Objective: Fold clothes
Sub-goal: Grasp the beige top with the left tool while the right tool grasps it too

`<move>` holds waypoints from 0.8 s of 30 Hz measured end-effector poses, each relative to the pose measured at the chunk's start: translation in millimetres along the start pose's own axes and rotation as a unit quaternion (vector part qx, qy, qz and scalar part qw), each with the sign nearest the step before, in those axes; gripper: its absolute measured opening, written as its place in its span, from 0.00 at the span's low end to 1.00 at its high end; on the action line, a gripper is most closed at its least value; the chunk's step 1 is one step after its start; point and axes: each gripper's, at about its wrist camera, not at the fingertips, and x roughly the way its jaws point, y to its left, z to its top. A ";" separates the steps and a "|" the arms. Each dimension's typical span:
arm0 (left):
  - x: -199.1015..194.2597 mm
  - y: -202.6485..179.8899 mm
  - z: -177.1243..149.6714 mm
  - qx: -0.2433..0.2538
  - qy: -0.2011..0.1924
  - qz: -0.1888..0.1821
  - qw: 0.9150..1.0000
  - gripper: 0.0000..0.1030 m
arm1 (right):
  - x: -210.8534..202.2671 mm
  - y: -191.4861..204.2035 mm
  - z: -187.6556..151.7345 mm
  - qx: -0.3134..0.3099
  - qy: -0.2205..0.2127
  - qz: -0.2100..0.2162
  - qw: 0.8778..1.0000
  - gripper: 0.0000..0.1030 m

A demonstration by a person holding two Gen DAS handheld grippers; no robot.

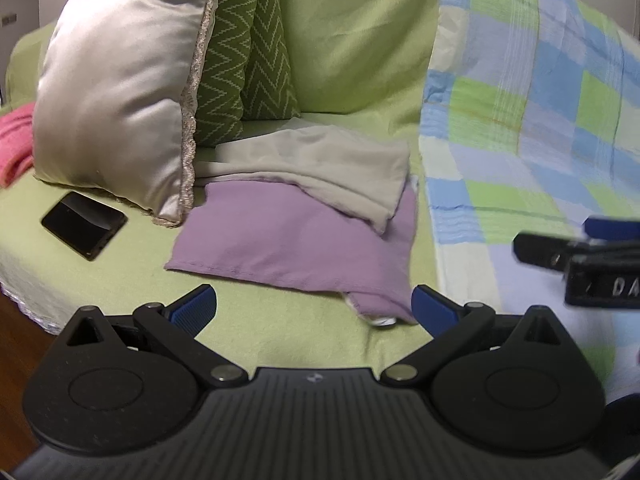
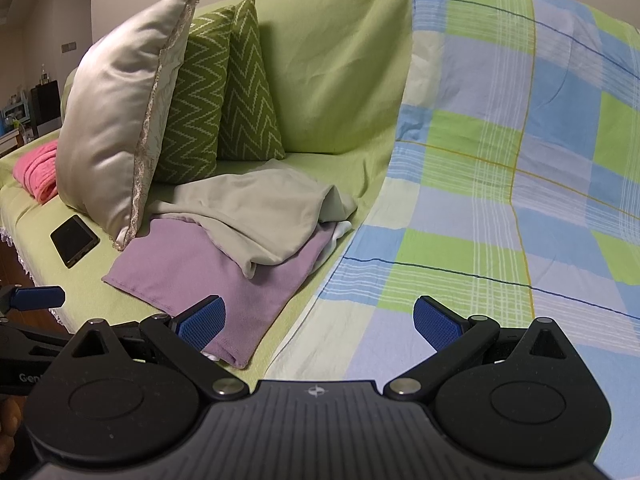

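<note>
Both the left gripper (image 1: 314, 306) and right gripper (image 2: 319, 318) are hovering spread and empty at frame bottom, seemingly readying to seize the grey garment (image 2: 256, 208) lying mid-frame over the purple garment (image 2: 192, 264).

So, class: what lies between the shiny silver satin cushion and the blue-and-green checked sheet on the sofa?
Two garments: a beige cloth lying partly over a flat lilac cloth, clearest in the right wrist view.

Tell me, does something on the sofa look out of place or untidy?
Yes. A black phone lies on the sofa cover beside the silver cushion, and the grey garment lies crumpled, askew over the purple cloth.
</note>
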 end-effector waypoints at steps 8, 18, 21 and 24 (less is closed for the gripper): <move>17.9 15.3 26.7 0.091 -0.036 0.001 0.995 0.99 | 12.2 -21.7 8.1 0.030 0.008 0.045 0.998 1.00; 78.8 21.3 39.8 0.249 -0.049 -0.015 0.967 0.77 | 74.1 8.8 34.0 -0.213 -0.020 0.074 0.974 0.77; 96.3 24.9 41.2 0.260 -0.039 -0.020 0.965 0.68 | 98.6 29.5 34.2 -0.296 -0.019 0.087 0.951 0.65; 112.8 25.8 42.1 0.280 -0.032 -0.022 0.959 0.66 | 122.0 46.1 29.2 -0.359 -0.012 0.102 0.928 0.50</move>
